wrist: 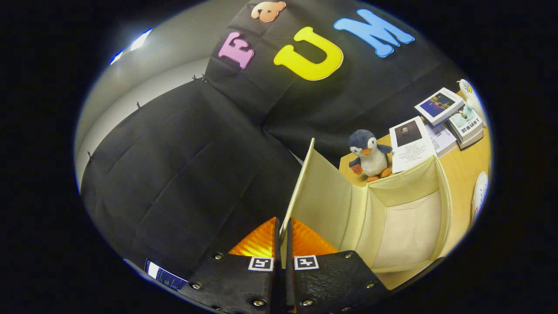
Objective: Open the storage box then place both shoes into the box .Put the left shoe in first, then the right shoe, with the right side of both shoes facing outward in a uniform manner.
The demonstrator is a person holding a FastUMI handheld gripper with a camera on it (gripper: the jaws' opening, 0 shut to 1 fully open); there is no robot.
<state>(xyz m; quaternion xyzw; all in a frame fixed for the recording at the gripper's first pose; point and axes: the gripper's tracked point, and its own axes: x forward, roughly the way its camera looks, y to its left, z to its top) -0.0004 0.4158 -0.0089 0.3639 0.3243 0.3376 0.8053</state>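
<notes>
Gripper (282, 244): fingers pinched on the box's lid edge, bottom centre.
Storage box (405, 226): open, lower right.
Lid (322, 196): raised.
Penguin toy (369, 155): behind the box.

So the gripper (282, 237) has its two fingers (261, 244) squeezed almost together, just a thin slit left between them. They're pinched on the edge of the lid (322, 192), one finger on each face of that thin panel. The fingers point forward and up along the flap, and the whole gripper looks rolled to one side, going by how tilted everything is.
</notes>
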